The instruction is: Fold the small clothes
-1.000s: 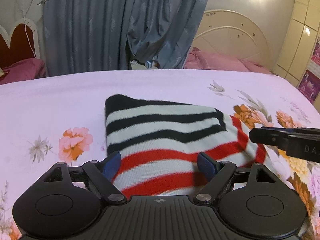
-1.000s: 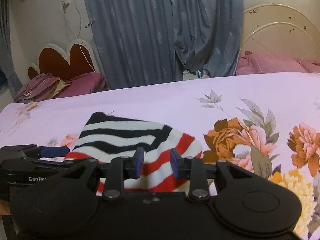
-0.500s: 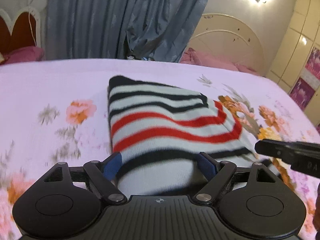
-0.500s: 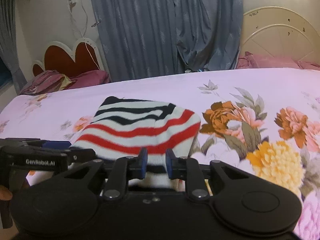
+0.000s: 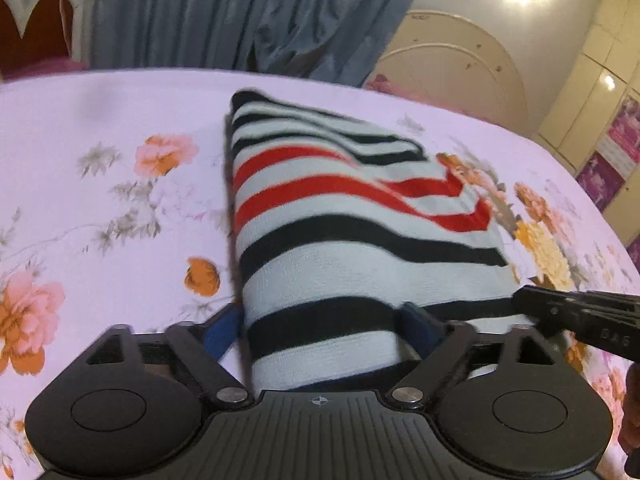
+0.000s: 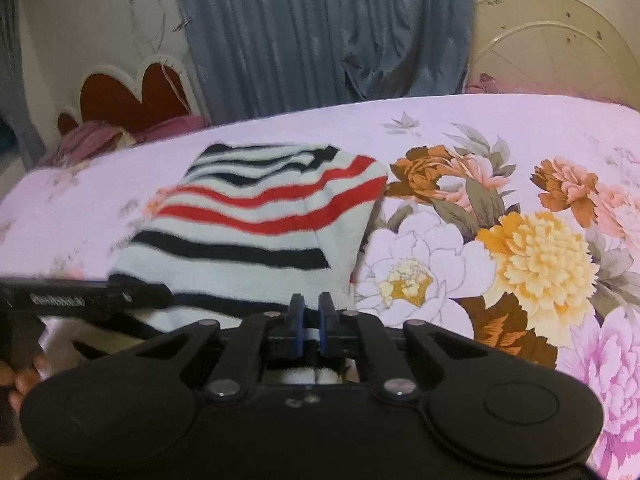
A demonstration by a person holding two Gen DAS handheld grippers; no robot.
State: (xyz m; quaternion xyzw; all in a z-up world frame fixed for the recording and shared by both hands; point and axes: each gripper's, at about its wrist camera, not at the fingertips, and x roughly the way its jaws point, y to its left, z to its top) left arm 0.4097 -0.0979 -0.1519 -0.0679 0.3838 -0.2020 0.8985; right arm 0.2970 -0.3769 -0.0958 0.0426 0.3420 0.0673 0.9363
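A small knit garment with white, black and red stripes (image 5: 352, 232) lies folded on the floral bedspread (image 5: 100, 120); it also shows in the right wrist view (image 6: 256, 224). My left gripper (image 5: 320, 332) is open, its blue-padded jaws standing wide on either side of the garment's near end. My right gripper (image 6: 311, 312) has its jaws nearly together on the garment's near right edge. The right gripper shows at the right of the left wrist view (image 5: 576, 316); the left gripper shows at the left of the right wrist view (image 6: 80, 296).
The pink bedspread with large flowers (image 6: 520, 248) spreads to the right. Blue curtains (image 6: 320, 28), a cream round headboard (image 6: 560, 56) and a red heart-shaped headboard (image 6: 132, 92) stand behind. Pink pillows (image 6: 104, 140) lie at the far left.
Both grippers have pulled back toward me and risen, so more of the garment's near black-striped end shows. The right jaws have closed from partly open to nearly together.
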